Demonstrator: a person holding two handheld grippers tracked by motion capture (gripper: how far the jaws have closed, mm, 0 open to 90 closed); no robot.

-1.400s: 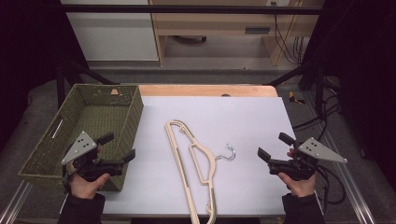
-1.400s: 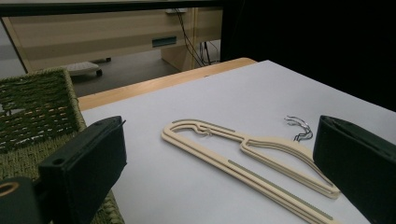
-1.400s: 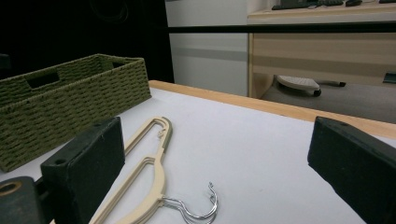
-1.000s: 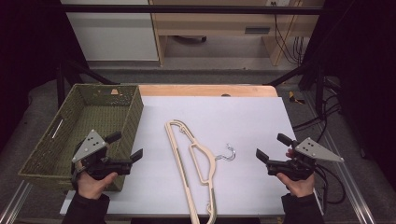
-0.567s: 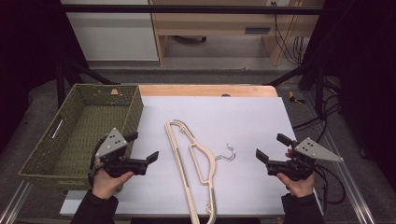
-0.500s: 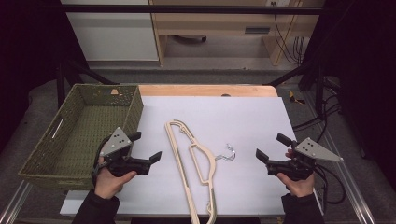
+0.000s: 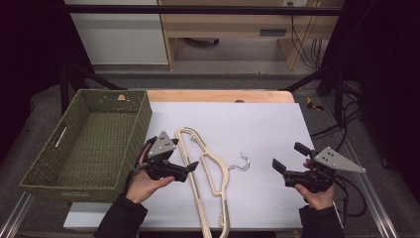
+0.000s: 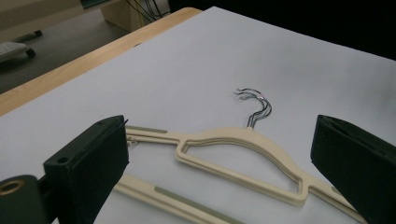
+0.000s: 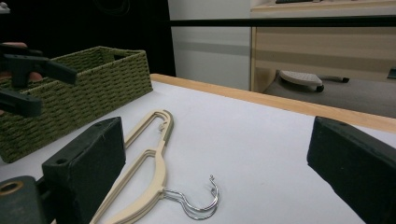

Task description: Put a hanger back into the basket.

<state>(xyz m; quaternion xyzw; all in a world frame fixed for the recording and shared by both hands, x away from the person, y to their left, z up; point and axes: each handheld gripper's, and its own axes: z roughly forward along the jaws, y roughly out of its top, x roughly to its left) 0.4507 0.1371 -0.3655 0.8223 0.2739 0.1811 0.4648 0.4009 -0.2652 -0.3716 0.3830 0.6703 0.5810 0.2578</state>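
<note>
The hangers [image 7: 208,171], 2 cream ones stacked flat on the white table [image 7: 267,124] just right of the basket [image 7: 89,139], are looking light, stiff and slick. The left gripper [image 7: 190,168] is hovering open-jawed beside their shoulder bar, likely the best hold. The right gripper [image 7: 289,161] is waiting open, well right of the hooks [image 7: 242,162], with clear room between.

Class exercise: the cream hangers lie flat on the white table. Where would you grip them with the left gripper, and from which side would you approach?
Probably the straight shoulder arm of the hangers, from the basket side, where the open left gripper already is. That thin, flat bar would fit between the jaws; the wire hooks on the far side look too slim.
</note>
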